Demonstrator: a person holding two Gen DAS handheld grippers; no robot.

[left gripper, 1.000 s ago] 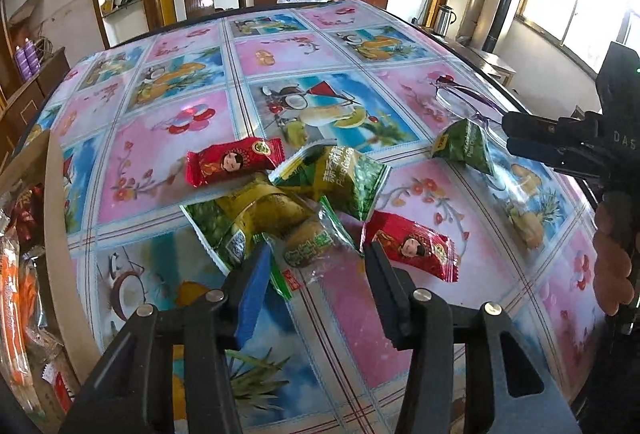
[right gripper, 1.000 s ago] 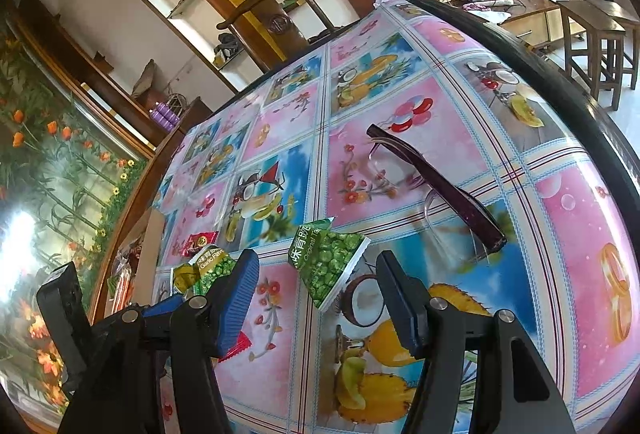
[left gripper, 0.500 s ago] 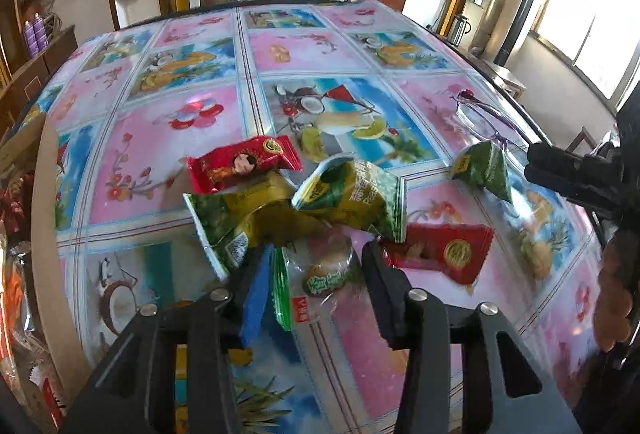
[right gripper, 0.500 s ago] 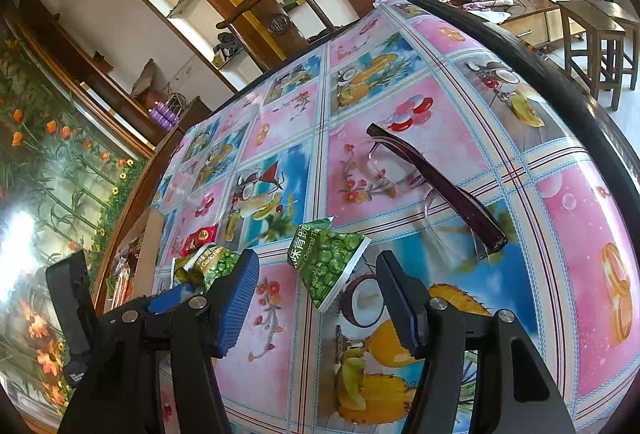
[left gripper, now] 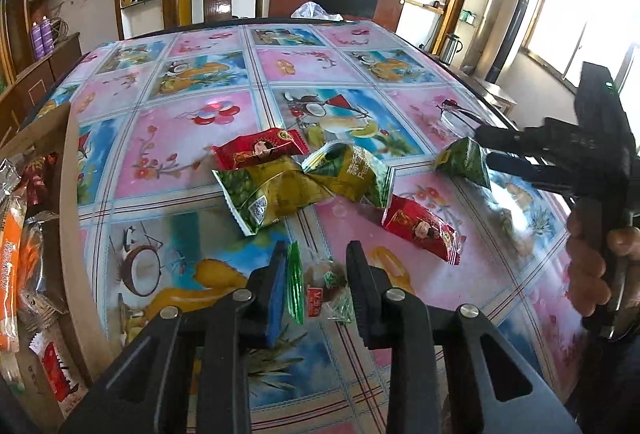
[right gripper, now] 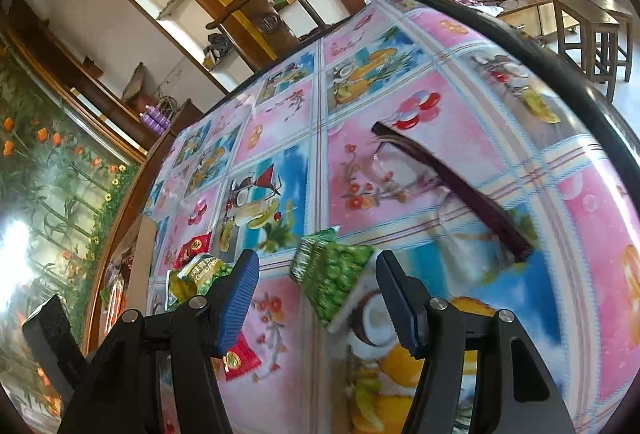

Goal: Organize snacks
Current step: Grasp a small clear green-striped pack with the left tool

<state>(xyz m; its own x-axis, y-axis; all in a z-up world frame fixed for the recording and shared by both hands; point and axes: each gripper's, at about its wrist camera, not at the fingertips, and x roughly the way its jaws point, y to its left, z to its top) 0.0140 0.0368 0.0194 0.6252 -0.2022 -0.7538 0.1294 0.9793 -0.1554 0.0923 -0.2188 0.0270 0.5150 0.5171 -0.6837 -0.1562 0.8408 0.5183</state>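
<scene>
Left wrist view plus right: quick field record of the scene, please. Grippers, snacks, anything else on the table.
left gripper: closed on a clear-wrapped snack, low over the table
right gripper: open, a green pea packet between its fingers, not gripped
loose snacks: two red packets, two green-yellow packets
box: at the table's left edge, holds packaged snacks
other: glasses on the tablecloth
</scene>
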